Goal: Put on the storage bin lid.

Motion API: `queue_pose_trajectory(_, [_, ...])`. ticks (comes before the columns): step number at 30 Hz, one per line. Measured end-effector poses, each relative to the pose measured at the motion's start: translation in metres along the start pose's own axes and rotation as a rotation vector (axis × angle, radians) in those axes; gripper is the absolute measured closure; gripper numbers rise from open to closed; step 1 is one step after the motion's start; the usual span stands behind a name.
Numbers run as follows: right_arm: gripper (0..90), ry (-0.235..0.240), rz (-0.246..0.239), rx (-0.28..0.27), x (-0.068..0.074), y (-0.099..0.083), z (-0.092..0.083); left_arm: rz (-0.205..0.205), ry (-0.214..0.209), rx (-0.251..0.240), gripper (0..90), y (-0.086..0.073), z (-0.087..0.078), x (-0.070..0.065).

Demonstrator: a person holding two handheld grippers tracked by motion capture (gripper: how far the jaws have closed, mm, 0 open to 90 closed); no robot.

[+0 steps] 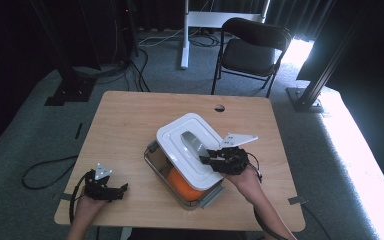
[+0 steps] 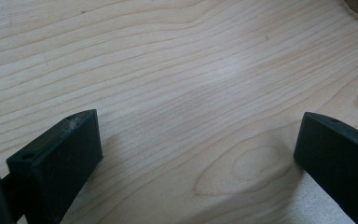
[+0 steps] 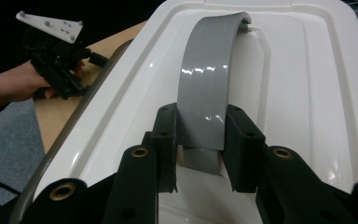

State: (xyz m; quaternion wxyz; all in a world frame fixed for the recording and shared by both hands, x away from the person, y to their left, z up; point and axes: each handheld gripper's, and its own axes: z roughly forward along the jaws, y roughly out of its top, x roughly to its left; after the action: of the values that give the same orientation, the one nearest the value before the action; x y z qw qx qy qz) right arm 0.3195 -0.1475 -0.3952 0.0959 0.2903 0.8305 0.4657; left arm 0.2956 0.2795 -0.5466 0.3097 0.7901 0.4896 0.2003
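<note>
A clear plastic bin (image 1: pixel 152 155) stands on the wooden table (image 1: pixel 130 115), with something orange (image 1: pixel 182 186) inside it. Its white lid (image 1: pixel 187 150) lies askew over the bin, shifted toward the far right. My right gripper (image 1: pixel 207 159) is shut on the lid's grey handle (image 3: pixel 205 100), one jaw on each side of the strap, and the white lid (image 3: pixel 298 84) spreads out behind them. At the table's near left corner my left gripper (image 1: pixel 122 189) rests with its jaws wide apart over bare wood (image 2: pixel 191 84), nothing between them. The left gripper (image 3: pixel 58 60) also appears in the right gripper view.
A black folding chair (image 1: pixel 252 50) stands beyond the table's far edge. Black frame posts (image 1: pixel 325 65) rise at the right and left. A cable hole (image 1: pixel 219 107) is near the table's far edge. Cables trail on the grey carpet.
</note>
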Motion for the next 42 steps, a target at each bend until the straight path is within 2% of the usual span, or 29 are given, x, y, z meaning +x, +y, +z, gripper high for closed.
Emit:
queue_pose_trajectory(6, [68.1, 0.043, -0.033, 0.039, 0.009, -0.002, 0.013, 0.0, 0.0, 0.001, 1.1, 0.0, 0.0, 0.0])
queue_pose_trajectory(12, [68.0, 0.091, -0.047, 0.074, 0.015, -0.006, 0.024, 0.001, 0.0, 0.001, 1.2, 0.0, 0.0, 0.0])
queue_pose_trajectory(15, [68.0, 0.112, -0.038, 0.077, 0.017, -0.008, 0.025, 0.001, 0.0, 0.001, 1.2, 0.0, 0.0, 0.0])
queue_pose_trajectory(29, [68.0, 0.126, -0.033, 0.087, 0.022, -0.013, 0.025, 0.001, 0.0, 0.001, 1.1, 0.0, 0.0, 0.0])
queue_pose_trajectory(32, [68.2, 0.132, -0.045, 0.098, 0.023, -0.015, 0.028, 0.001, 0.0, 0.001, 1.1, 0.0, 0.0, 0.0])
queue_pose_trajectory(42, [68.4, 0.152, -0.035, 0.106, 0.02, -0.015, 0.029, 0.0, 0.002, 0.002, 1.2, 0.0, 0.0, 0.0])
